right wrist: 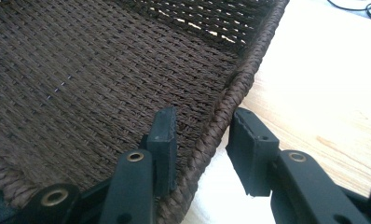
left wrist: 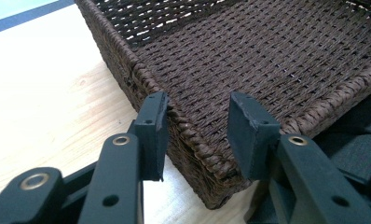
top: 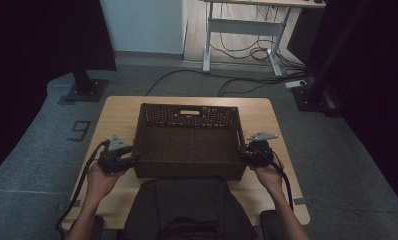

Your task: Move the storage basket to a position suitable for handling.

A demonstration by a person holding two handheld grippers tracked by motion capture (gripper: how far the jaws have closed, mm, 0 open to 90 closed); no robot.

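A dark brown basket [top: 188, 142] of rough woven wicker sits on a pale, smooth wooden table [top: 118, 117]. The gripper jaws are matt black plastic with brass-coloured rivets.

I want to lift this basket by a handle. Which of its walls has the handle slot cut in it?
The far wall, the one across the basket from the person, has a pale slot near its top; the other walls are woven solid.

One basket [top: 189, 145], one table [top: 118, 116], two grippers: left [top: 129, 159], right [top: 247, 154]; two hands, one desk [top: 247, 22] behind
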